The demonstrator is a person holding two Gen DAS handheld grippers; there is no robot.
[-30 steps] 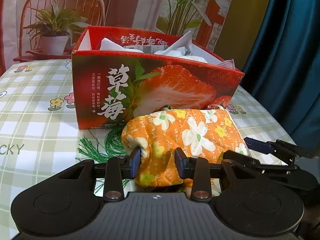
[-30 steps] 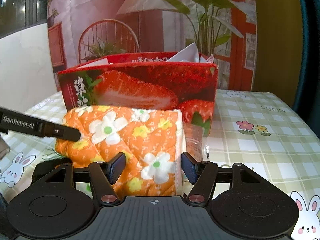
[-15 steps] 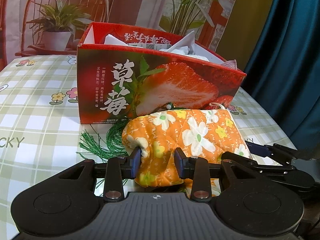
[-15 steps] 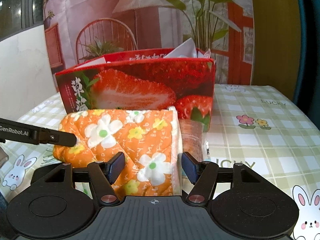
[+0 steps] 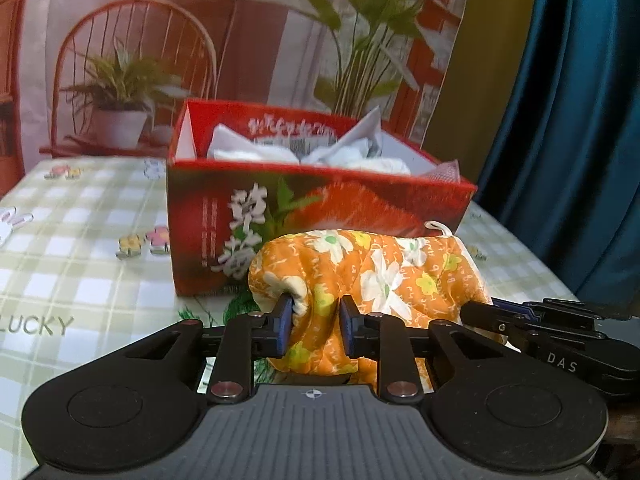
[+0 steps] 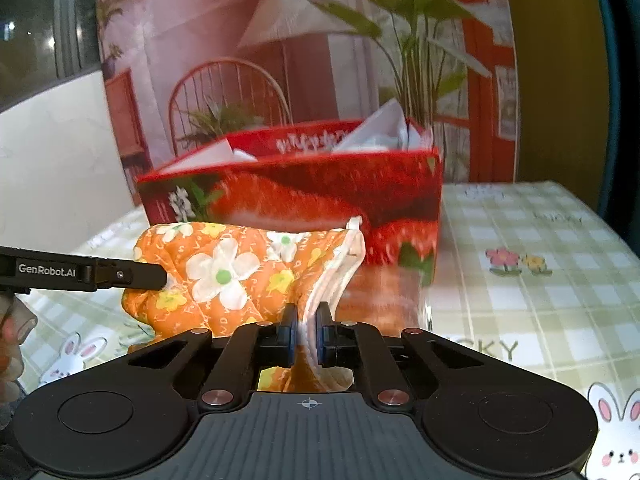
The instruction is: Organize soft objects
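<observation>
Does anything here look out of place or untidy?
Only a little: white crumpled paper sticks up above the rim of the strawberry box, and green fringe pokes out from under the orange floral cloth on the table.

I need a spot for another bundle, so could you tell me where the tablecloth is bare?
Bare cloth lies left of the strawberry box, around the LUCKY print, and right of it toward the curtain. In front of the box it is crowded: the orange floral cloth and both tongs.
</observation>
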